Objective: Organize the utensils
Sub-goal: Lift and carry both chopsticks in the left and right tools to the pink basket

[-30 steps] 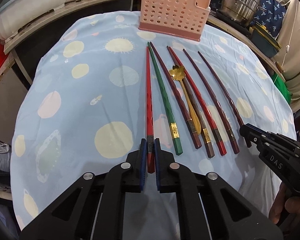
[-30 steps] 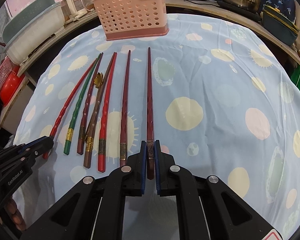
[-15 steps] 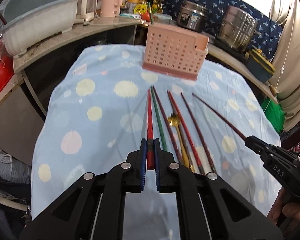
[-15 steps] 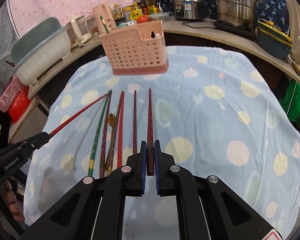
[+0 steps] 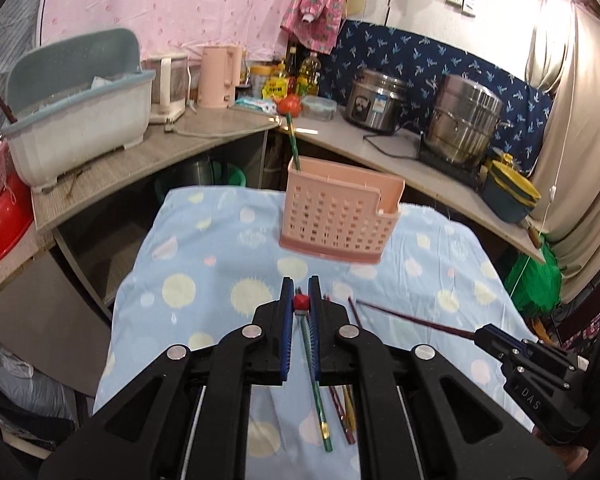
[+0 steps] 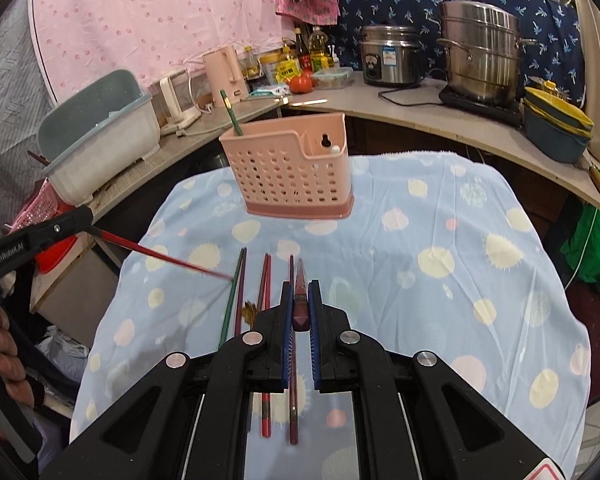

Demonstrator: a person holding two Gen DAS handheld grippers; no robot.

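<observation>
A pink perforated utensil holder (image 5: 340,216) stands at the far end of the blue spotted cloth; it also shows in the right wrist view (image 6: 292,170), with one green chopstick (image 6: 231,114) upright in it. My left gripper (image 5: 301,302) is shut on a red chopstick (image 5: 301,302), lifted off the cloth and pointing forward. My right gripper (image 6: 300,308) is shut on a dark red chopstick (image 6: 301,284), also lifted. A green chopstick (image 5: 314,376), several red and brown ones (image 6: 265,320) and a gold spoon (image 6: 250,310) lie on the cloth below.
The cloth-covered table (image 6: 440,264) is ringed by a curved counter (image 6: 420,114) with a rice cooker (image 6: 390,56), a steel pot (image 6: 480,48), a pink kettle and bottles. A grey dish tub (image 5: 80,112) and red basin (image 5: 0,224) sit left.
Both grippers have lifted their chopsticks off the cloth and tilted up, so the views now look level at the holder and counter instead of down at the row.
</observation>
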